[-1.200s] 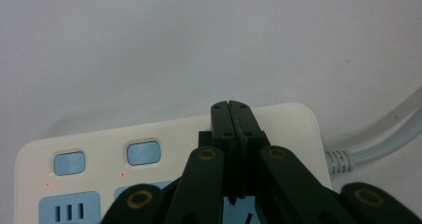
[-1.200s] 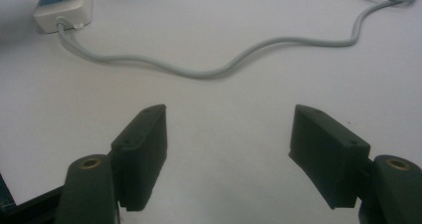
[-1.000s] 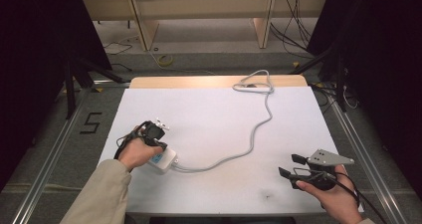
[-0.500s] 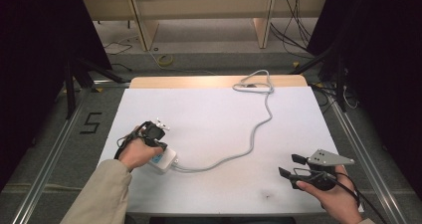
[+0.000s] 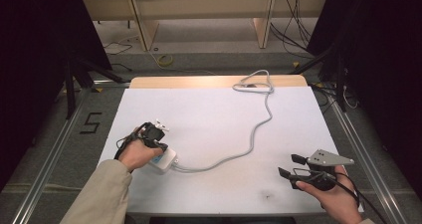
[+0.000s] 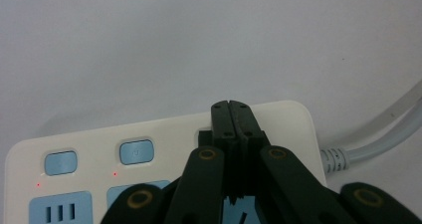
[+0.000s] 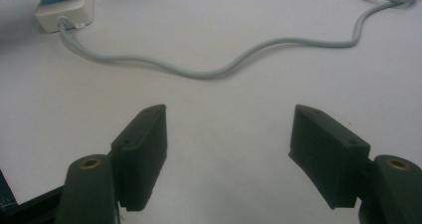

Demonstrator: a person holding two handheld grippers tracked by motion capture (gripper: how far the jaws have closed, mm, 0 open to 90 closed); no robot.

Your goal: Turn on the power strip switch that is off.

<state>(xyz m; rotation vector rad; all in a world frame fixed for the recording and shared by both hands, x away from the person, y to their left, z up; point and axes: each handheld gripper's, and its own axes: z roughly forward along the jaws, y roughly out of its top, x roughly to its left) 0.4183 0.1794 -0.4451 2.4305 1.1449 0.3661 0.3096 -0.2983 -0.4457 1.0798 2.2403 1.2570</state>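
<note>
A white power strip point(image 5: 167, 161) lies at the table's left front, and its grey cable point(image 5: 259, 127) snakes to the back edge. My left gripper point(image 5: 155, 145) points down onto the strip. In the left gripper view its jaws point(image 6: 232, 108) are shut together with nothing between them, their tips over the strip's cable end point(image 6: 278, 129) next to two light blue buttons point(image 6: 136, 152). I cannot tell whether the tips touch the strip. Small red lights glow beside the buttons. My right gripper point(image 5: 291, 166) hovers open at the right front point(image 7: 229, 117), holding nothing, with the strip point(image 7: 67, 7) far off.
The white tabletop point(image 5: 214, 114) has a wooden strip point(image 5: 199, 81) along its back edge, where the cable loops point(image 5: 254, 82). Wooden shelf legs and loose cords stand on the floor behind. A small dark mark point(image 5: 268, 196) sits near the front edge.
</note>
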